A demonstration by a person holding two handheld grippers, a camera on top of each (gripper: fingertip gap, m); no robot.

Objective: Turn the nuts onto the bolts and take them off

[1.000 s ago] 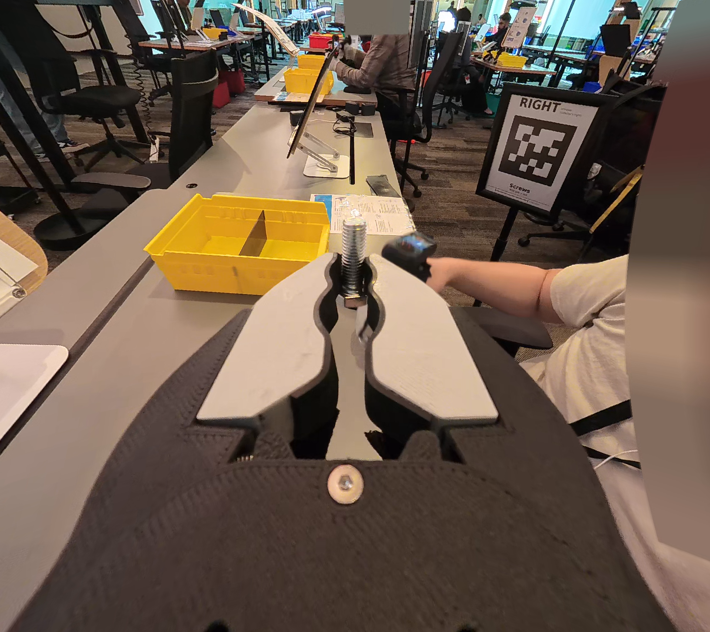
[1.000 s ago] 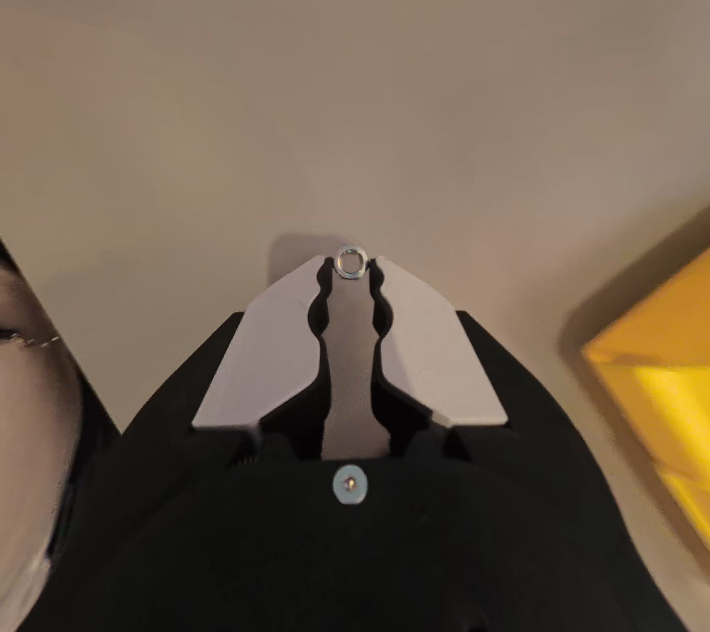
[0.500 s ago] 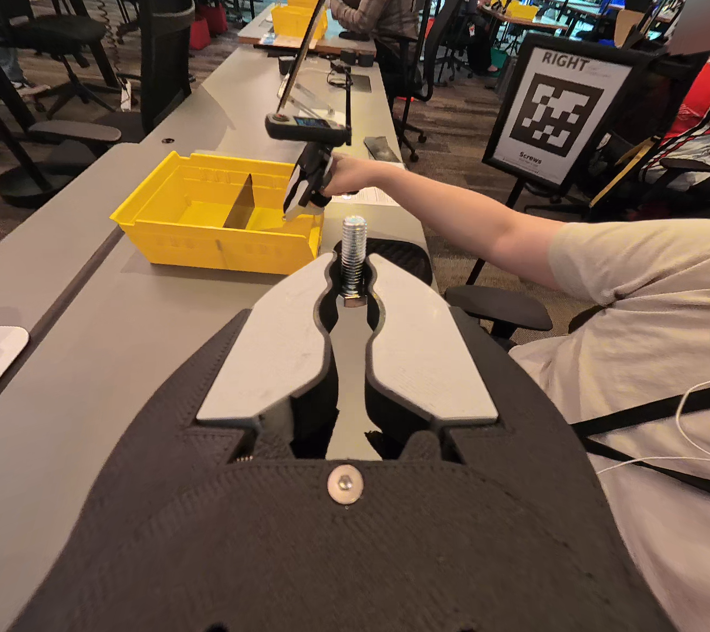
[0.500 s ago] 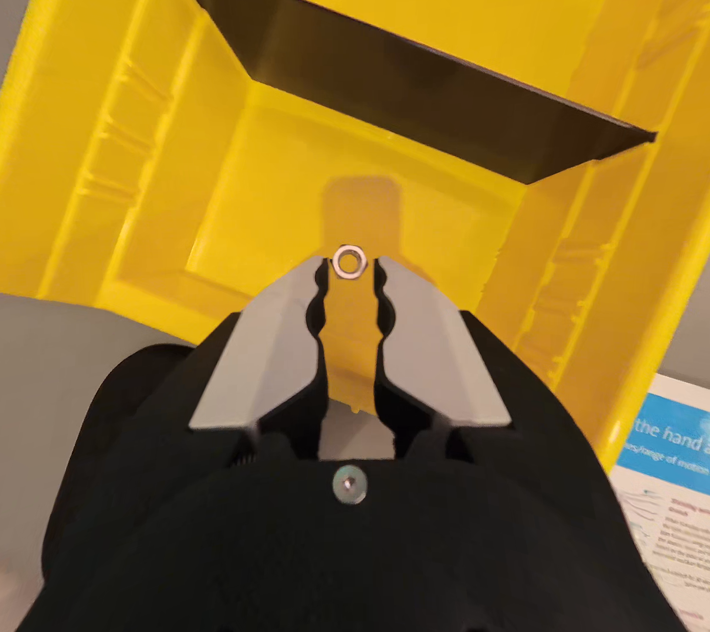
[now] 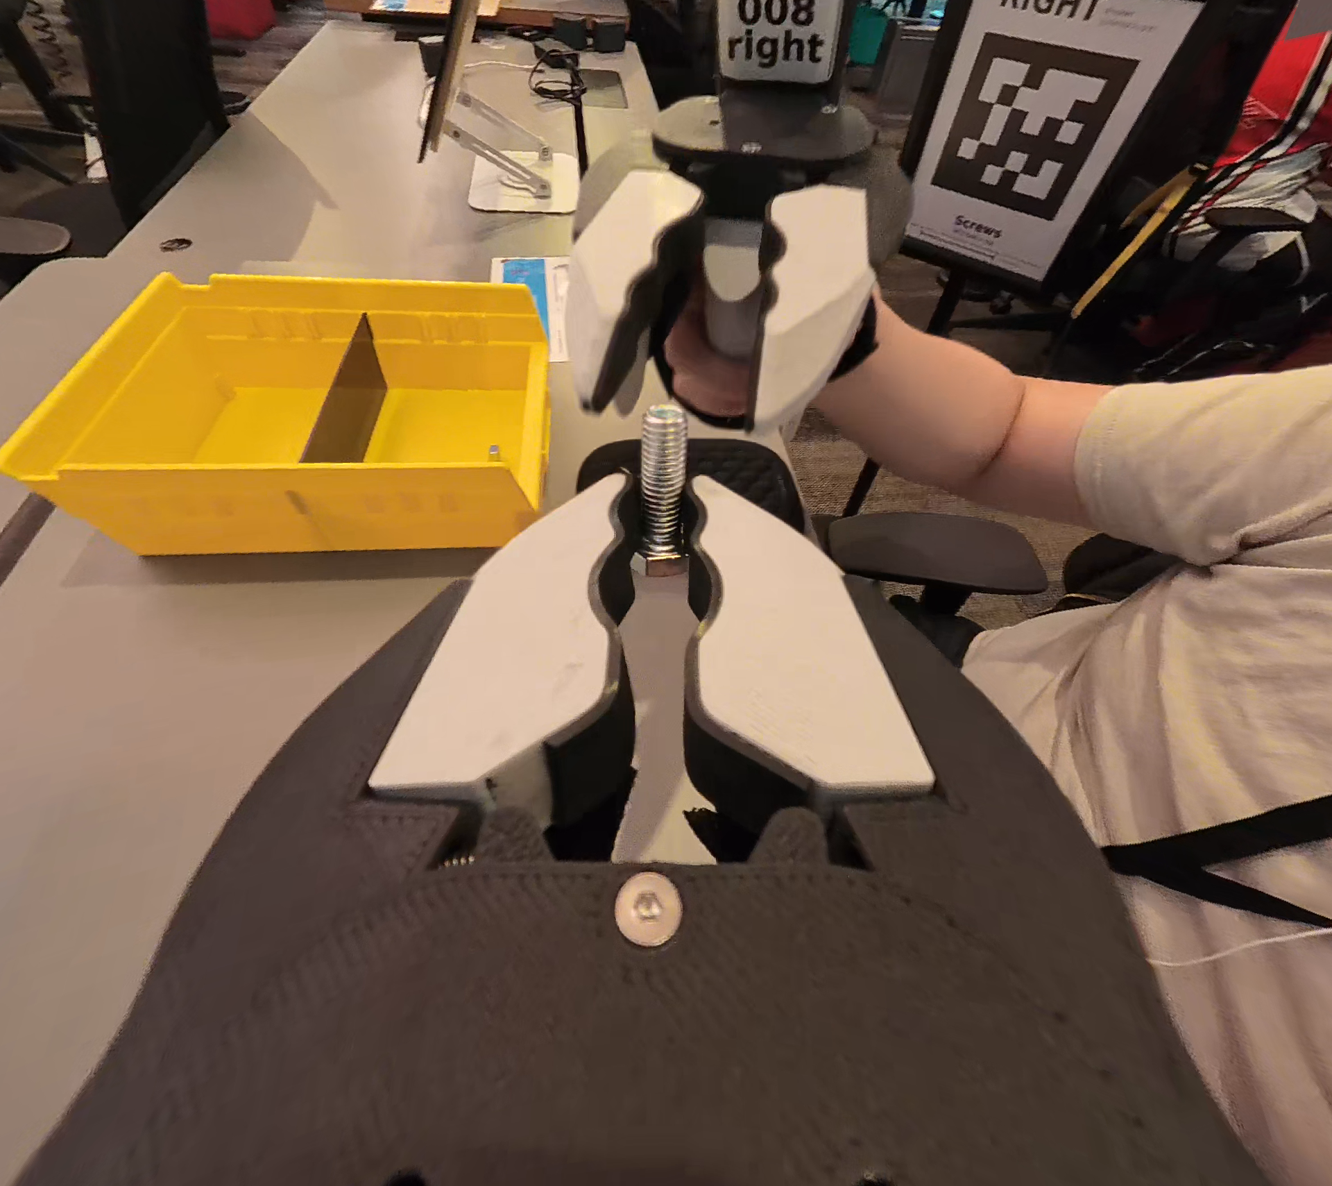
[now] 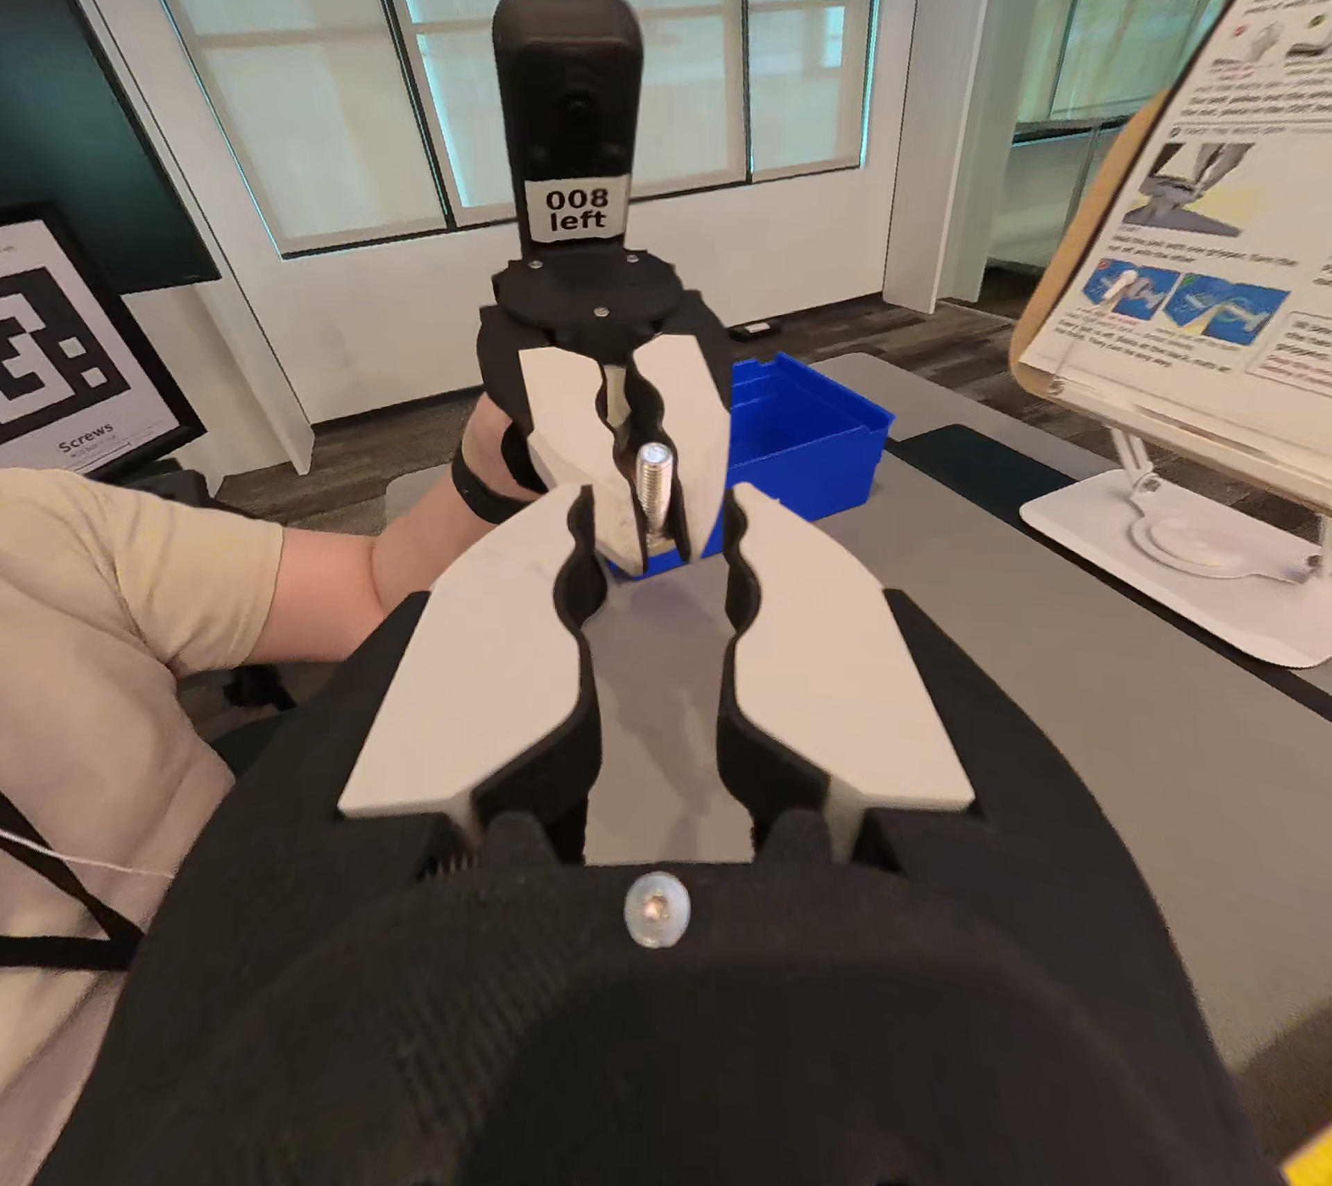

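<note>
My left gripper (image 5: 662,484) is shut on a silver bolt (image 5: 663,488). It grips the bolt near the hex head, and the threaded end points up and away. My right gripper (image 5: 677,409) hangs just above the bolt's tip with its jaws apart and nothing between them. In the right wrist view my right gripper (image 6: 659,502) is open and empty and faces the left gripper (image 6: 659,556), which holds the bolt (image 6: 652,495). A small grey piece, likely the nut (image 5: 494,450), lies in the right compartment of the yellow bin (image 5: 288,524).
The yellow bin stands on the grey table (image 5: 144,683), left of the grippers, and has a dark divider. A blue bin (image 6: 807,430) sits behind the left gripper. An instruction board on a white stand (image 6: 1189,286) is at the right. A sign on an easel (image 5: 1038,120) and the person's arm (image 5: 973,430) are close by. Less than 4 cm separates the two grippers' tips.
The right gripper carried a nut over the yellow bin, then opened and no longer holds it. It swung back to face the left gripper above the bolt. The left gripper kept its hold.
</note>
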